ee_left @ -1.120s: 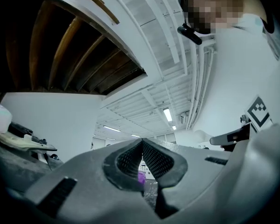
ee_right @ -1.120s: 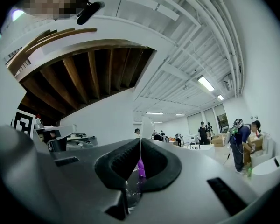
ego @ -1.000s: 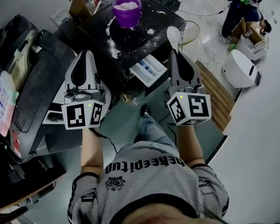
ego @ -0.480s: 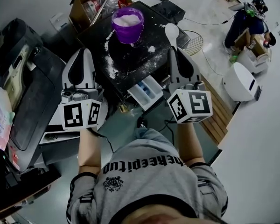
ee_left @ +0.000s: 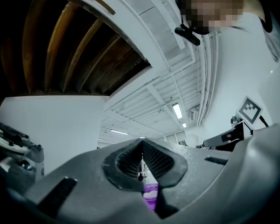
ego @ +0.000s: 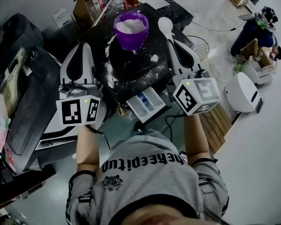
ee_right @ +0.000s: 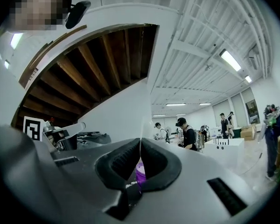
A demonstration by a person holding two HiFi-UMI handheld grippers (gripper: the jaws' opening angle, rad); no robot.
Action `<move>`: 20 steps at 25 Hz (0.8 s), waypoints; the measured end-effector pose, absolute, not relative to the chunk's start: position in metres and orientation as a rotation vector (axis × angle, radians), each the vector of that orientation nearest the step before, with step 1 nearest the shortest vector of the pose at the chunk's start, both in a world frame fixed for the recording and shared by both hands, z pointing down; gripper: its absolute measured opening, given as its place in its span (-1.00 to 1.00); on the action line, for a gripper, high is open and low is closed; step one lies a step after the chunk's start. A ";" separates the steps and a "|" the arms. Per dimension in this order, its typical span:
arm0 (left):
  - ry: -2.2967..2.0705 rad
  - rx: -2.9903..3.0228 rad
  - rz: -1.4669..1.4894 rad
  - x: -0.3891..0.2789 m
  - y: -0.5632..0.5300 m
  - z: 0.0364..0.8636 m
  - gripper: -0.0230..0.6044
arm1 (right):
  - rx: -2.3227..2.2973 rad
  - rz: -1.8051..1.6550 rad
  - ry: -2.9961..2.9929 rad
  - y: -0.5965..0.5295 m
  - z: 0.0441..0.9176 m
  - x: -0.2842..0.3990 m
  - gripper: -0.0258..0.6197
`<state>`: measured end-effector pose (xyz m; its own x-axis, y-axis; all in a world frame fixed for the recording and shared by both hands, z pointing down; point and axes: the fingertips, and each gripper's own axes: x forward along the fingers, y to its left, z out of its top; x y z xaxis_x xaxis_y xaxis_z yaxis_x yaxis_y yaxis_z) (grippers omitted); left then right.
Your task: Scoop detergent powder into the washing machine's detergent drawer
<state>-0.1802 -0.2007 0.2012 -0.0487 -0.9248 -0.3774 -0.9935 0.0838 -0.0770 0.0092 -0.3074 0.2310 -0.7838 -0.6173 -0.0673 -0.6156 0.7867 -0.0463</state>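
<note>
One purple tub (ego: 130, 29) at upper centre, one drawer (ego: 146, 103) below it. Of two grippers, left gripper (ego: 81, 47) pressed together and empty, right gripper (ego: 172, 43) pinching one white spoon (ego: 165, 25).

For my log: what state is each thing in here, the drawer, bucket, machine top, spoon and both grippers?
Drawer: pulled out of the washing machine.
Bucket: uncovered, white powder inside.
Washing machine top: dusted with spilled powder.
Spoon: held by its handle, bowl outside the bucket.
Right gripper: shut on the spoon.
Left gripper: shut, nothing in it.
</note>
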 end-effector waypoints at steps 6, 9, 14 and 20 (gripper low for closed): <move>2.063 -1.893 0.256 -0.184 -0.220 0.211 -0.91 | -0.907 -0.170 3.009 -0.348 0.242 -0.014 -0.90; 2.078 -1.896 0.230 -0.185 -0.224 0.221 -0.91 | -0.859 -0.292 3.066 -0.365 0.253 -0.025 -0.90; 2.103 -1.915 0.193 -0.190 -0.230 0.236 -0.91 | -0.836 -0.439 3.191 -0.387 0.279 -0.045 -0.90; 2.085 -1.979 0.188 -0.202 -0.250 0.245 -0.91 | -0.816 -0.612 3.300 -0.401 0.310 -0.071 -0.90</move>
